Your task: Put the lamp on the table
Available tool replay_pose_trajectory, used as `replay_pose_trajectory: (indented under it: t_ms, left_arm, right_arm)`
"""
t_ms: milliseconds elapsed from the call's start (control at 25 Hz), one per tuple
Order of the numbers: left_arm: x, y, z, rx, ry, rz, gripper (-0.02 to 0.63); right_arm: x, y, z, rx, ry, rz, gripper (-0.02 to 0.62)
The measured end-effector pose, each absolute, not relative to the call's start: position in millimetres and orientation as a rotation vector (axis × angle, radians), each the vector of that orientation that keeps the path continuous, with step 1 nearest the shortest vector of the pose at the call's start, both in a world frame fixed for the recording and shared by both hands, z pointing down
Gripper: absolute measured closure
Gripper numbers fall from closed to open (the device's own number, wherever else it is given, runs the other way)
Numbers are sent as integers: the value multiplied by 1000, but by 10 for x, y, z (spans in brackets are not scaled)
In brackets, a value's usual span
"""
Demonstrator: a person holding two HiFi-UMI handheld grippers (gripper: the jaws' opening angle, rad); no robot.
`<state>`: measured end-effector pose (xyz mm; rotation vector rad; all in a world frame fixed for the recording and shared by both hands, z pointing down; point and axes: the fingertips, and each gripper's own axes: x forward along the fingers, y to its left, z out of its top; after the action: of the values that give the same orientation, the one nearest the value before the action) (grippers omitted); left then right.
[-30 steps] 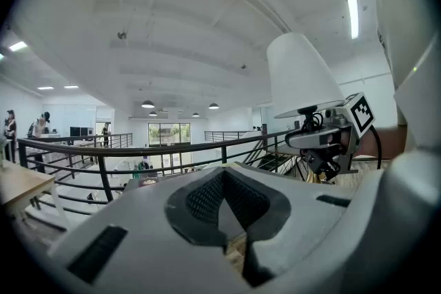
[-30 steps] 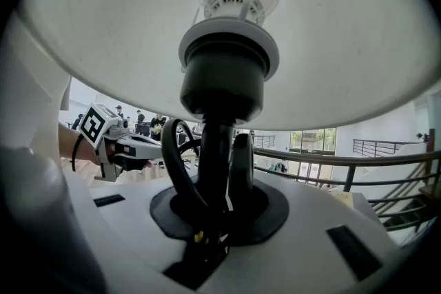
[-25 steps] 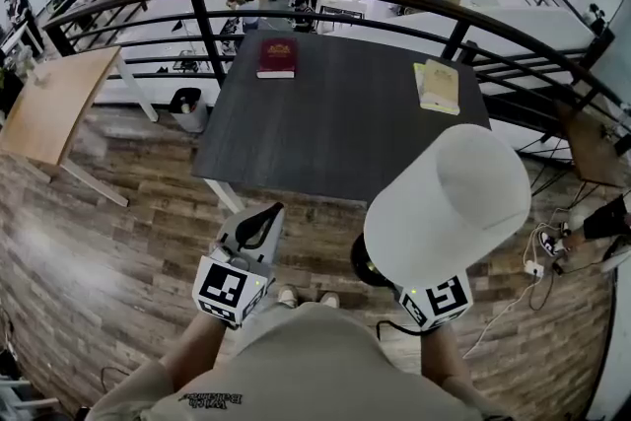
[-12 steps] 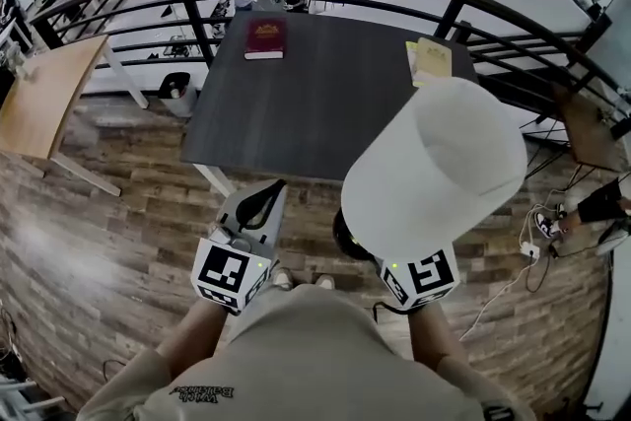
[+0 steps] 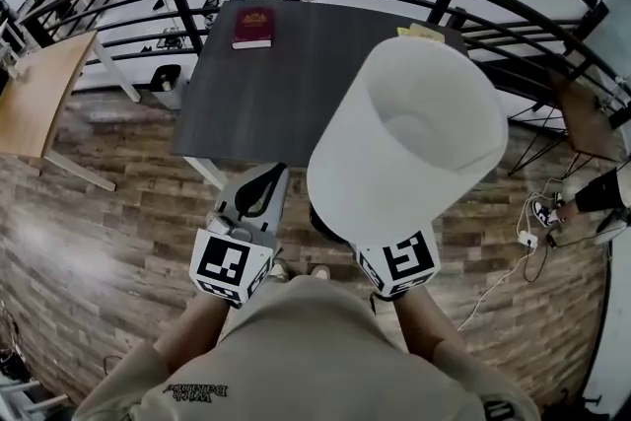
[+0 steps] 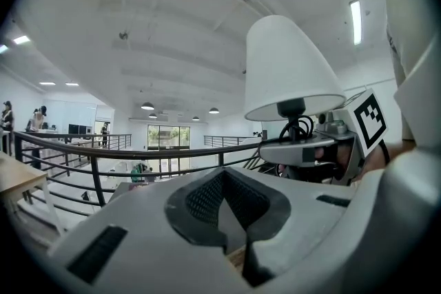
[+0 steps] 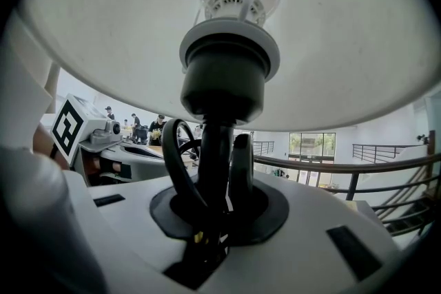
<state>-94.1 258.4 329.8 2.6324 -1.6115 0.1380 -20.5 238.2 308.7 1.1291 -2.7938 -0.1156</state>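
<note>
The right gripper clamps the white-shaded, black-stemmed lamp; the left gripper is closed, empty; carry it upright above the dark grey rectangular table.

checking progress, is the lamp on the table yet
No, the lamp is held in the right gripper over the floor, short of the table.

We hold both arms forward, side by side in front of our body. Our left claw points roughly level, jaws together with nothing between them. Our right claw points level too, jaws clamped on the black stem of the lamp, which stands upright above it.
</note>
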Motion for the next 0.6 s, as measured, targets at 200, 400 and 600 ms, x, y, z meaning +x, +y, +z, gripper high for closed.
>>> replay_pose_trajectory:
  t_ms: [200, 400, 600]
  left_arm:
    - [-861, 2555, 3335, 2608, -1632, 155, 601]
    - [-727, 2503, 3240, 2599, -1674, 139, 601]
    - [-475, 2436, 3155, 2597, -1725, 158, 601]
  right_arm:
    - [-130, 2348, 3156, 1091, -2787, -107, 531]
    - [-12, 2265, 3194, 1098, -2755, -108, 531]
    - [100, 2124, 3089, 1153, -2703, -122, 531]
